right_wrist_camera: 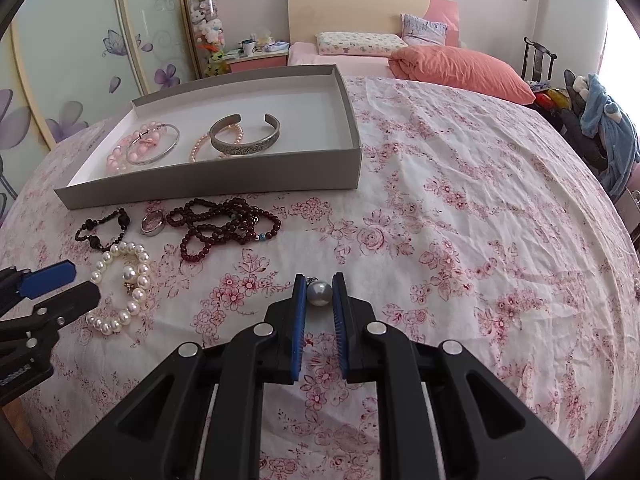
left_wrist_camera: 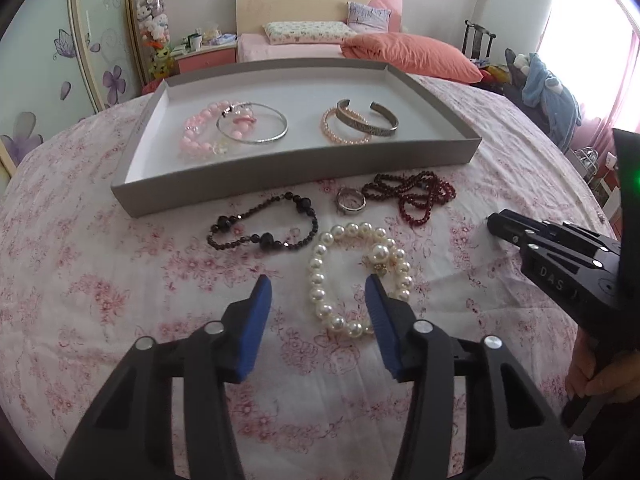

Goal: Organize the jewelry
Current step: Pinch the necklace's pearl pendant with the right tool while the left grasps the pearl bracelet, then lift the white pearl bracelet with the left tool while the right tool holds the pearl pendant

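Left gripper (left_wrist_camera: 319,292) sits low over the flowered sheet (left_wrist_camera: 120,300), jaws partly apart and holding nothing. The near-left arc of the pearl bracelet (left_wrist_camera: 356,276) lies between the tips, with no pad pressing on it. Risk: if the jaws close here, one pad may catch only a few pearls, so the loop could slip, drag the cloth or swing out on lifting.

The black bead bracelet (left_wrist_camera: 262,222), the ring (left_wrist_camera: 351,201) and the dark red beads (left_wrist_camera: 416,196) lie loose on the sheet just in front of the gray tray (left_wrist_camera: 296,176). The tray already has pink beads, a silver bangle (left_wrist_camera: 252,128) and a cuff (left_wrist_camera: 368,122) inside. A snagged bracelet could pull its neighbours along.

Right gripper (right_wrist_camera: 319,294) is nearly closed on a single large pearl (right_wrist_camera: 319,293) with a small metal piece on top. The grip is at the very tips, and a round, smooth bead could pop out and roll.

Only writing readable: "DAS" on the right gripper body in the left view.
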`<move>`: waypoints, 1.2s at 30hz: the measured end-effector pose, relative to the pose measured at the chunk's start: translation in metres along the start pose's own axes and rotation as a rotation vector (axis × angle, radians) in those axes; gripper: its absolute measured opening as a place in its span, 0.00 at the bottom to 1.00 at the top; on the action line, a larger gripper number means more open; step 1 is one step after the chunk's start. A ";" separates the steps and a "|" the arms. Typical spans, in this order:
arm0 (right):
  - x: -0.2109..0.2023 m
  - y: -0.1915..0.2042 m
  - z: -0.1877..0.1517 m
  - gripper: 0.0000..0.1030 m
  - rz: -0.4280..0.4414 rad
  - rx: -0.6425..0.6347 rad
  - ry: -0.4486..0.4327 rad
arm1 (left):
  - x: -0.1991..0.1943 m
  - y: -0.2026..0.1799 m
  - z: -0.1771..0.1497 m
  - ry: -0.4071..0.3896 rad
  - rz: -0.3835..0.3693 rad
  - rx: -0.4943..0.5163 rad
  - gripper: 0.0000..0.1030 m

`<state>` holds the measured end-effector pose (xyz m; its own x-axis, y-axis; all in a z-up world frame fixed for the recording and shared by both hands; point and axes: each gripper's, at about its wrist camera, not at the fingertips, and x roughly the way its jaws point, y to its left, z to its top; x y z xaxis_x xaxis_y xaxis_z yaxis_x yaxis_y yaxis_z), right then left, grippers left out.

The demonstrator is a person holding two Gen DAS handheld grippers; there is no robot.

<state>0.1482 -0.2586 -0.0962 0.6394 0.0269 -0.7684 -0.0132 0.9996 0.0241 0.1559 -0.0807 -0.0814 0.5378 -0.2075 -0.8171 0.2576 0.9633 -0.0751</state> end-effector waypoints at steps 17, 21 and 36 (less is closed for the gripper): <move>-0.001 0.013 -0.001 0.14 0.052 -0.022 0.003 | -0.001 0.023 -0.005 0.015 0.123 0.024 0.10; -0.002 0.019 -0.002 0.14 0.051 -0.041 0.001 | -0.007 0.034 -0.010 0.019 0.113 0.001 0.13; -0.002 0.020 -0.002 0.14 0.045 -0.044 -0.002 | -0.004 0.026 -0.010 -0.002 0.104 0.020 0.10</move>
<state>0.1452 -0.2386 -0.0955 0.6393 0.0720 -0.7656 -0.0757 0.9967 0.0305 0.1527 -0.0533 -0.0858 0.5642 -0.1067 -0.8187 0.2163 0.9761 0.0218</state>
